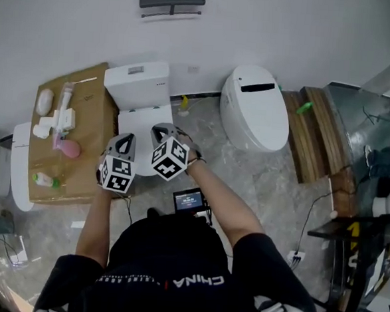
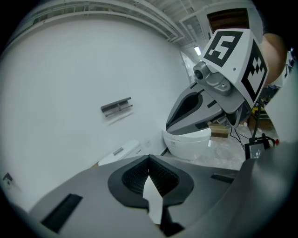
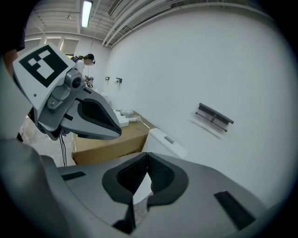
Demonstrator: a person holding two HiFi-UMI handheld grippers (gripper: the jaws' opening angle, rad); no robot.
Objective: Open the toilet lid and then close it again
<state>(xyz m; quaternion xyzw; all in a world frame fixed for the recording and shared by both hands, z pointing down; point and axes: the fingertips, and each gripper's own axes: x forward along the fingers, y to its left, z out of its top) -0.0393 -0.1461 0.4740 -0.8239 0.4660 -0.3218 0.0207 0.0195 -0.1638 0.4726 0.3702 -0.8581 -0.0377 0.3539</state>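
Even, bright overhead light; a ceiling strip lamp [image 3: 85, 13] glows. Soft shadows. Both gripper views bend and darken at their rims.

A grey marbled floor [image 1: 272, 191] carries a tank toilet [image 1: 139, 83] against the wall, an oval toilet [image 1: 255, 109] right of it, a cardboard box [image 1: 91, 115] touching its left side, and wooden planks [image 1: 311, 137] farther right.

The left gripper [image 1: 124, 140] and right gripper [image 1: 162, 130] are side by side over a white toilet [image 1: 141, 88] in the upper middle. A cardboard box [image 1: 95, 108] is left of it, and a rounder toilet [image 1: 254, 113] is right of it.
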